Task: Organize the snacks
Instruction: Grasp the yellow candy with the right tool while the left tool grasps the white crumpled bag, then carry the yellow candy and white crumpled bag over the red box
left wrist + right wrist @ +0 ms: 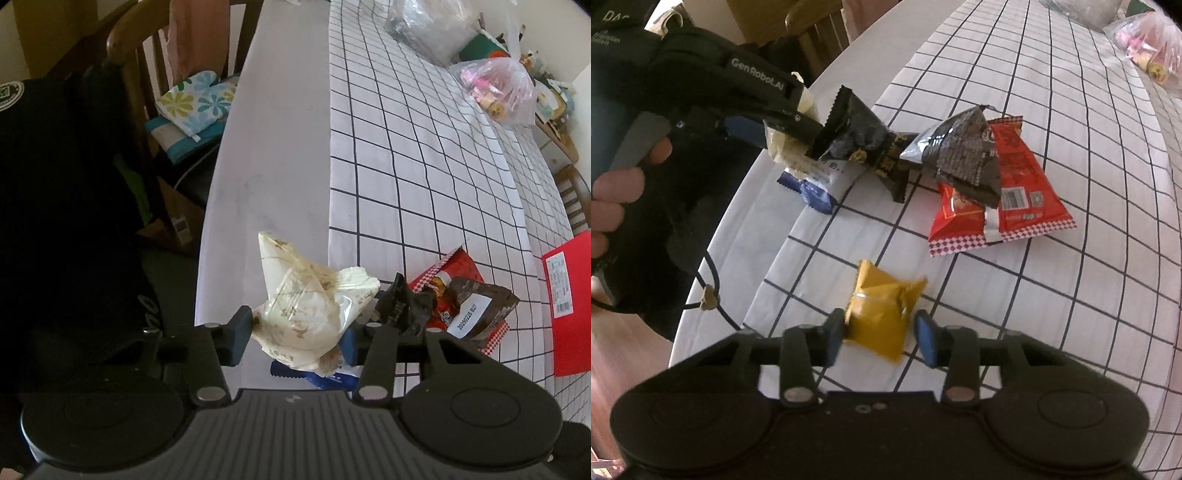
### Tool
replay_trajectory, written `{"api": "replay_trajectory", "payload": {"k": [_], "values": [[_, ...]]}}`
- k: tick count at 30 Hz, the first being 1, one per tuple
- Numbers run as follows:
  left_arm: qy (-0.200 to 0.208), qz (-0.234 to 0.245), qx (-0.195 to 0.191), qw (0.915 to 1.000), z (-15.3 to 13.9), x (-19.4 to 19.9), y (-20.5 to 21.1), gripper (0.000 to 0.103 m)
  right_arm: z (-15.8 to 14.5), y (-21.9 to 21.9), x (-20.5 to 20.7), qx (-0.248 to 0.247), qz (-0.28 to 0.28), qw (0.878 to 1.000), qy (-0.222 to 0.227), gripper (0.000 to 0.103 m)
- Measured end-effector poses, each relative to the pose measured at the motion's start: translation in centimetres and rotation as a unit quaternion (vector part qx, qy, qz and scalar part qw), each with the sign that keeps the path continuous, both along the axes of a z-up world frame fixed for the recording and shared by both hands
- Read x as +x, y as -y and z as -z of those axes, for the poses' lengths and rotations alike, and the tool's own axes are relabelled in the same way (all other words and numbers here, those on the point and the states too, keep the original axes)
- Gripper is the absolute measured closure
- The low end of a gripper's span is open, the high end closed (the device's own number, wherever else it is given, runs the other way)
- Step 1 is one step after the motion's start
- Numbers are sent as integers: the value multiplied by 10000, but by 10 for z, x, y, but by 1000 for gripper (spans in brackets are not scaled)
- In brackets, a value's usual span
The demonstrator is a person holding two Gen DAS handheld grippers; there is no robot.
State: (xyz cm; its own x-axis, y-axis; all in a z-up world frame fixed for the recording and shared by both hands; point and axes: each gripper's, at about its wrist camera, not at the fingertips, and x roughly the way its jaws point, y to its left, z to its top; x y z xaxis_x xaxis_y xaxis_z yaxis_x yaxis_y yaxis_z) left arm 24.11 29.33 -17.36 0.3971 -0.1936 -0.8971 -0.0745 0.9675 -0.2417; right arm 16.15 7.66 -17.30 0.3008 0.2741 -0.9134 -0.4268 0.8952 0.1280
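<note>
The worktop (424,155) carried a white cloth with a dark grid, and a bare strip of plain white surface ran along its near edge, past which a wooden chair (147,55) with a flowered oven mitt (195,99) stood close by. Most of the cloth lay free toward the far side, while the snacks crowded the near corner. The left gripper (295,332) was clamped on a cream snack packet (306,302), both blue pads pressing its sides, and the packet sat raised over a blue-and-white packet (812,184) lying at the worktop's edge. Just beside it a black snack packet (860,140) and a dark grey packet (964,158) lay in a heap, the grey one resting on a red snack bag (1015,192). The right gripper (882,336) straddled a yellow snack packet (882,317) lying on the cloth; its left pad touched the wrapper, while the right pad looked a shade clear of it in the blurred view, so a firm grip could not be confirmed. A flat red envelope (569,302) lay near the right edge. Far across the worktop, a clear plastic bag (498,88) held pink and yellow items, and a larger translucent bag (432,26) sat beyond it, its contents unclear.
</note>
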Motion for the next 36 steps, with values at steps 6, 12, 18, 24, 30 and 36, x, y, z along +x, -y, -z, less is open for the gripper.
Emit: {"api": "replay_trajectory", "payload": {"k": [6,12,18,24,30,36], "values": [[35,-116,-130,9998,-1,-5,-6,70,-1,6,-5,80,41,9999,85,74],[87,-324,-171,9993,-4,-14,-12,73,-6,13,-12,98,156,9997,166,75],[143,-415,-233,9988,-11,-30,-17,73,-16,25,-20,233,337,9989,232,75],[295,-333,-443,9980,-29,-50,-14,73,-38,44,-31,512,584,9960,443,75],[490,-101,-525,9974,-55,-71,4,73,-66,73,-44,818,868,9904,702,75],[702,280,-538,9957,-85,-90,46,73,-95,112,-55,1037,1059,9842,966,75]]}}
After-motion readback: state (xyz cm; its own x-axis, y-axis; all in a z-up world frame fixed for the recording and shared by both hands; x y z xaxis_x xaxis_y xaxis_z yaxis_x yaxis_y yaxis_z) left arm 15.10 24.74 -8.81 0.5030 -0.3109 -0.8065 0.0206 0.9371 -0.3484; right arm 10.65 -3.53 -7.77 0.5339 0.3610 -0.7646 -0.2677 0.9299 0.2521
